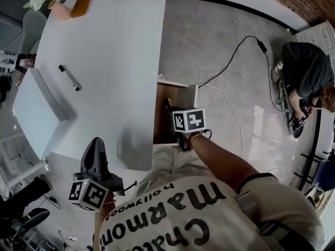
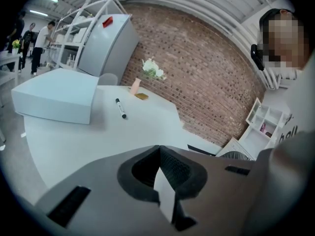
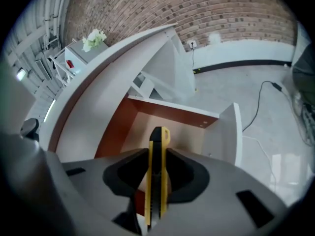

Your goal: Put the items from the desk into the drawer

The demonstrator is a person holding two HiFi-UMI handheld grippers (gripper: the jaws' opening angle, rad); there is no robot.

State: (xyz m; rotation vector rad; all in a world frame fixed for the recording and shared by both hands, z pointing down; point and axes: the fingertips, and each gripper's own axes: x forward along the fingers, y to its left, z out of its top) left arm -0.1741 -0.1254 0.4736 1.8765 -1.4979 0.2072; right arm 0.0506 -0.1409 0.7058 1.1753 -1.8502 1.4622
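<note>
My right gripper [image 3: 157, 156] is shut on a yellow and black utility knife [image 3: 158, 146], which stands upright between the jaws. It hangs over the open drawer [image 3: 172, 113], whose brown inside shows beside the desk's edge; in the head view the gripper [image 1: 187, 122] is above that drawer [image 1: 163, 120]. My left gripper [image 1: 97, 146] is shut with nothing in it, at the near edge of the white desk [image 1: 115, 61]. A black and white marker [image 1: 69, 78] lies on the desk, and it shows ahead in the left gripper view too [image 2: 120, 108].
A white box [image 1: 36, 106] sits at the desk's left edge. A pink flower pot [image 1: 57, 7] and an orange flat item [image 1: 82, 3] are at the far end. A person [image 1: 306, 75] sits on the floor at right, near a black cable [image 1: 235, 54].
</note>
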